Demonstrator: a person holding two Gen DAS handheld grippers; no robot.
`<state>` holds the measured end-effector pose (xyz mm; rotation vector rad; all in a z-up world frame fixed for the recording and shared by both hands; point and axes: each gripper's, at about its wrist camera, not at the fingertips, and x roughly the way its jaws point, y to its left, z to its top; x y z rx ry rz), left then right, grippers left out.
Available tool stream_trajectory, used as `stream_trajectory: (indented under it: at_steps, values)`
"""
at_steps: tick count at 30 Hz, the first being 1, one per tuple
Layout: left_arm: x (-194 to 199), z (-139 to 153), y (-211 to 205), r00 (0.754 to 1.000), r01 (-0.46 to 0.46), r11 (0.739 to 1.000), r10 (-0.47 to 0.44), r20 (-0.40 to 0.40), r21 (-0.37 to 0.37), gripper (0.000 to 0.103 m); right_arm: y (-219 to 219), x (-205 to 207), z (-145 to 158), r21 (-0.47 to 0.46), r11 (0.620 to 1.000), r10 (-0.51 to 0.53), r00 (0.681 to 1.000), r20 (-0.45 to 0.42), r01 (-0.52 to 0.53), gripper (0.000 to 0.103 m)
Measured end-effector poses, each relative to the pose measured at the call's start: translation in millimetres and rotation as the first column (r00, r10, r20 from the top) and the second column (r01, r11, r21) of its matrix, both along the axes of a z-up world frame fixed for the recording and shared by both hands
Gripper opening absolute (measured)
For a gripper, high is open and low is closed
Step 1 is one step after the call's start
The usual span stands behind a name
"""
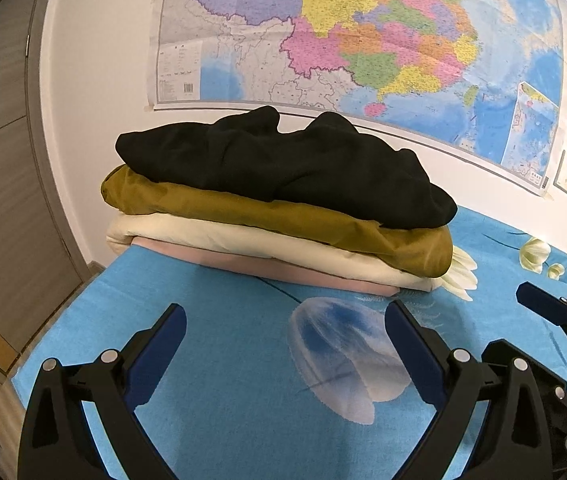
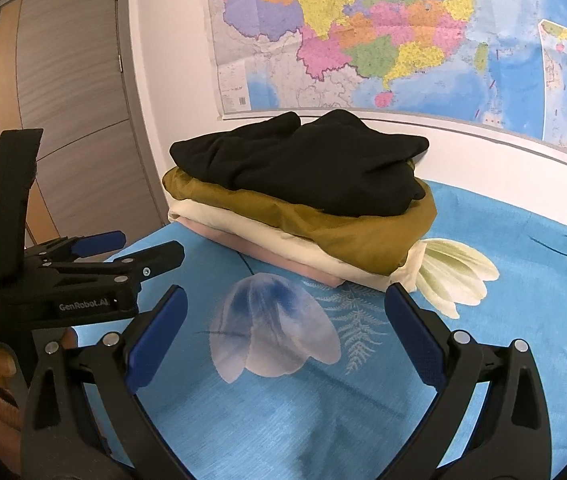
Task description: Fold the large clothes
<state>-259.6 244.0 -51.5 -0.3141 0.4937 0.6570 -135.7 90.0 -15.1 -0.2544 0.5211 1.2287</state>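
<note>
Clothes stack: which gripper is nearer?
Roughly equal; neither is clearly nearer. The left gripper and right gripper both hover open over the blue sheet, short of the clothes stack, touching nothing.

Bare blue bedspread [image 2: 283, 420] lies open ahead; the clothes stack [image 2: 303, 208] blocks the wall side

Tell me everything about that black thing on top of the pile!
The black garment is the top piece of a stack of four folded clothes. It looks like soft, thick, matte cloth, folded loosely, with two humps along its back edge and wrinkles across it. It rests on a mustard-brown garment near the wall, under the map. Nothing else touches it; both grippers' jaws are open and away from it.
</note>
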Motion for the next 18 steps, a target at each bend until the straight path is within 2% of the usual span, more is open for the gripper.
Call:
stream_trajectory:
  at_steps: [18]
  values:
    - [-2.8,-2.9,-7.1,1.0,0.013,1.0,-0.013,-0.015,0.005,0.096,-4.6,-5.7,0.4,0.0,1.0,0.001,1.0,-0.008,-0.001,0.097]
